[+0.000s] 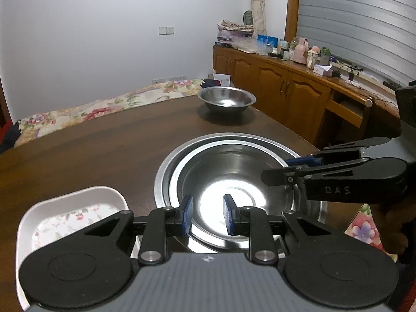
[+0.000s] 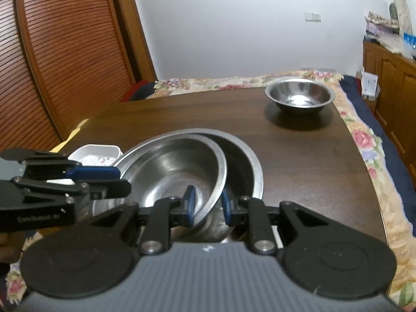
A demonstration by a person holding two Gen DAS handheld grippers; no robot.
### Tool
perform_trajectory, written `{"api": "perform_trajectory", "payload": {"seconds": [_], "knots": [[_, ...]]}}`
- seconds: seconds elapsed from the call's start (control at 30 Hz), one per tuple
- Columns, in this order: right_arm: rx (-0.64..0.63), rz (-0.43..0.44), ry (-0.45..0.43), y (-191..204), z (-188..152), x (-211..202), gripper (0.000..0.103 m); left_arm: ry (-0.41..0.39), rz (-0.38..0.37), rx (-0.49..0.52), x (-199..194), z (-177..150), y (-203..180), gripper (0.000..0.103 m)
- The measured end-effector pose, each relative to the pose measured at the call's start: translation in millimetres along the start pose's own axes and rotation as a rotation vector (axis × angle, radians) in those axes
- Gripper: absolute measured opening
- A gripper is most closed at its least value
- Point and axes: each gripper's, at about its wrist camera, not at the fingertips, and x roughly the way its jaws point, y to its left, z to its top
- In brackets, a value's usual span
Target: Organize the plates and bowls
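Steel bowl's rim between right gripper's parted fingers.

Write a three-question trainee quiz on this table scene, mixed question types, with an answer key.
1. True or false: the medium steel bowl sits level inside the large steel basin.
2. Multiple choice: where is the small steel bowl? A) nested in the basin B) alone at the table's far corner C) on the white rectangular floral dish
3. Fill in: the right gripper has its blue pads either side of the medium bowl's ____.

Key
1. False. In the right wrist view it lies tilted, its rim raised on the gripper's side.
2. B, on the dark wooden table.
3. Rim. The pads show a gap; the left gripper is open above the bowls.
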Motion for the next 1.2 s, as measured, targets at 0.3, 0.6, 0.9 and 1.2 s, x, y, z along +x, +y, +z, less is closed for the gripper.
{"api": "perform_trajectory", "payload": {"seconds": [0.3, 0.6, 0.9, 1.2], "knots": [[-0.034, -0.057, -0.014, 2.0, 1.8, 1.3, 0.021, 0.000, 0.000, -0.034, 2.6, -2.2, 9.1, 0.026], [-0.036, -0.077, -0.057, 6.7, 4.3, 2.9, 0.022, -0.012, 0.010, -0.045, 3.5, -3.6, 10.9, 0.026], [-0.021, -0.066, -0.104, 6.5, 7.3, -16.4, 0.022, -0.035, 0.019, -0.060, -6.0, 0.8, 10.3, 0.026], [-0.020, -0.054, -0.149, 8.9, 9.2, -46.0, 0.022, -0.100, 0.045, -0.077, -35.9, 10.4, 4.4, 0.027]]}}
